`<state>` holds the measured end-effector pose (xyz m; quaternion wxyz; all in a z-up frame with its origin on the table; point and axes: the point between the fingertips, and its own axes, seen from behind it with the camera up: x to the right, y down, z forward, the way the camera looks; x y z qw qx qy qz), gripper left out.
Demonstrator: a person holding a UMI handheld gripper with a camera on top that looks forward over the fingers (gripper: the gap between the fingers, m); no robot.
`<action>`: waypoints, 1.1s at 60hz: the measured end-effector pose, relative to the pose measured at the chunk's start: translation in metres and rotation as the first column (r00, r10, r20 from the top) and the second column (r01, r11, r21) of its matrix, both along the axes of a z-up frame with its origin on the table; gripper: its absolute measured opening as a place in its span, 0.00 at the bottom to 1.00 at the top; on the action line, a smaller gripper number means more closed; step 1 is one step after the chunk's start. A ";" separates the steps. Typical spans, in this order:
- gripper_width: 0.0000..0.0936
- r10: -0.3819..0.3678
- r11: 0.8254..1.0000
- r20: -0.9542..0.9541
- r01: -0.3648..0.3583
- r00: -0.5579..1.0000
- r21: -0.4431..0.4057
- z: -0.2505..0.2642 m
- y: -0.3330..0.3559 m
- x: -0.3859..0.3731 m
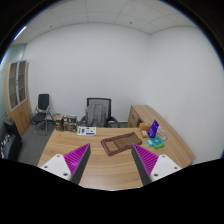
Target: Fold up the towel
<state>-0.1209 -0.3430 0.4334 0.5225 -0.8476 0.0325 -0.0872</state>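
Observation:
A brown towel [120, 144] lies flat on the wooden table [110, 170], just ahead of my fingers and a little right of centre. It looks like a folded rectangle with a lighter border. My gripper [112, 166] is held above the table, short of the towel, open and empty, with its purple pads [76, 158] spread wide to either side.
Blue and green items [154, 136] stand on the table to the right of the towel. Papers [87, 130] lie at the table's far left. A black office chair [97, 110] stands behind the table, another chair [42, 108] and a wooden cabinet [15, 95] at left.

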 end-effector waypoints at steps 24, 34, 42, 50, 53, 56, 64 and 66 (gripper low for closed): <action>0.92 0.080 0.982 -0.047 -0.087 0.996 -0.166 -0.162 0.070 0.043; 0.92 0.193 0.958 -0.048 -0.199 0.980 -0.205 -0.255 0.145 0.056; 0.92 0.274 0.939 -0.038 -0.275 0.961 -0.207 -0.308 0.212 0.062; 0.92 0.335 0.916 -0.051 -0.338 0.941 -0.215 -0.350 0.273 0.058; 0.91 0.355 0.906 -0.051 -0.357 0.934 -0.226 -0.365 0.293 0.056; 0.90 0.372 0.898 -0.051 -0.373 0.927 -0.234 -0.379 0.311 0.053; 0.81 0.407 0.878 -0.047 -0.405 0.912 -0.257 -0.412 0.348 0.044; 0.78 0.410 0.874 -0.050 -0.408 0.911 -0.266 -0.420 0.352 0.045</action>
